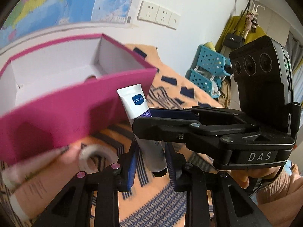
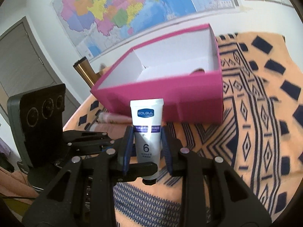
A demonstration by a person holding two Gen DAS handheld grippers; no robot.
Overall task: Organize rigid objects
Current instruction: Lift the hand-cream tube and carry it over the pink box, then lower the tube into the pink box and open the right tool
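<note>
Right gripper (image 2: 147, 132) was closed on the white EOLGUL tube (image 2: 146, 109), its blue pads pressed against both flanks just below the purple band, the crimped end up and the dark cap down. In the left wrist view the same gripper reached in from the right, one finger crossing in front of the tube's middle.

The left gripper (image 1: 151, 151) bracketed the tube's lower half with its jaws narrowly parted: the right pad sat against the tube, while a sliver of cloth showed between the tube and the left pad (image 1: 133, 162). The tube was clear of the table, tilted slightly, just in front of the pink box (image 2: 161, 98).

That box stood open on the orange patterned cloth (image 2: 255, 113), its white inside mostly bare. One small rounded item (image 2: 198, 71) showed above the near wall, too hidden to name.

On the cloth beside the box lay a roll of clear tape (image 1: 94, 157) and a blurred pink tube (image 2: 113, 117). A gold cylinder (image 2: 87, 71) stood behind the box's far corner.
</note>
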